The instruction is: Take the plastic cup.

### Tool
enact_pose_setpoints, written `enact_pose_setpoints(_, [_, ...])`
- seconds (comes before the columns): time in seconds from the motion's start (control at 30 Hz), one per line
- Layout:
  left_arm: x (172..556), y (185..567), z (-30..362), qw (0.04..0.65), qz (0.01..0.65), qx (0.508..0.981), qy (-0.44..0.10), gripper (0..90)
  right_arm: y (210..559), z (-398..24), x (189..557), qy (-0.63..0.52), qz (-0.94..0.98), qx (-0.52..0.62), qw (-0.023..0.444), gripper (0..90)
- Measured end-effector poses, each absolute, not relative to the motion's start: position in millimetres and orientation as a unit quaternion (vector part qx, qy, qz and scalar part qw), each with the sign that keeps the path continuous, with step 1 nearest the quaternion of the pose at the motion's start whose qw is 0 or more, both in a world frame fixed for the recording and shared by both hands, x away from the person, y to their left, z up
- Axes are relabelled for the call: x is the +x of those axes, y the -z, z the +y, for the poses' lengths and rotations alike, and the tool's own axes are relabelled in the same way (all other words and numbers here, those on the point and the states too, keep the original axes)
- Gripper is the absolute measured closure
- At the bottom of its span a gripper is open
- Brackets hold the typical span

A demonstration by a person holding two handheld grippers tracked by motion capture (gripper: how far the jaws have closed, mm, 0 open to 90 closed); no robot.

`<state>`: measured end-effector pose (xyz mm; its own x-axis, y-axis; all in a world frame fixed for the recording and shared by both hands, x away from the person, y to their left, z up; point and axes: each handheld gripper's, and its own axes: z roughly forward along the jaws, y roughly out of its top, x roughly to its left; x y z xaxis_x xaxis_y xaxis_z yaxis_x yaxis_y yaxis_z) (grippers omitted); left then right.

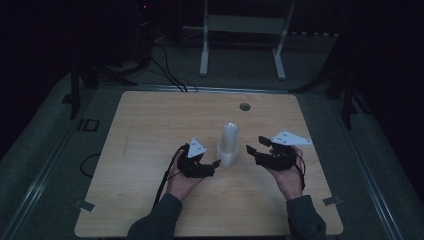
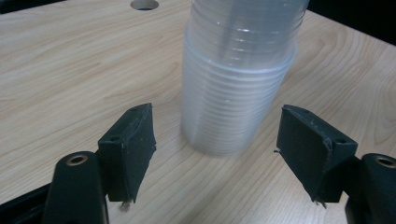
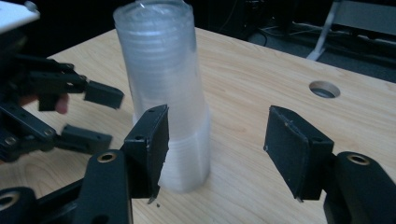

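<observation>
A tall stack of clear plastic cups is seen standing upright near the middle of the light wooden table, between the two grippers. A round hole is cut in the tabletop behind it, and a white metal frame stands on the dim grey floor beyond. The left gripper is held just beside the stack's base, jaws spread wide, nothing gripped. The right gripper is likewise wide open and empty. The cup count cannot be made out.
</observation>
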<state>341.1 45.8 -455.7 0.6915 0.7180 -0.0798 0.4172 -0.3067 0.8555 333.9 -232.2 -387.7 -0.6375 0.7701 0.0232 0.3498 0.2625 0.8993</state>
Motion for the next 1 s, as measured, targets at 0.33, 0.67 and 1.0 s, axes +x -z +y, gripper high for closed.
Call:
enact_pose_setpoints(0.33, [345.4,457.0,38.6,0.471,0.353,0.793,-0.156,24.4,379.6,-218.9,340.8,-0.492,0.767,0.351,0.215,36.4])
enact_pose_setpoints(0.67, [347.6,458.2,37.6,0.478,0.345,0.794,-0.152,24.5,373.6,-201.4,347.4,-0.496,0.774,0.334,0.21,34.2])
enact_pose_setpoints(1.0, [350.2,461.3,34.6,0.477,0.34,0.796,-0.153,24.5,371.4,-186.9,355.7,-0.502,0.778,0.32,0.203,31.3])
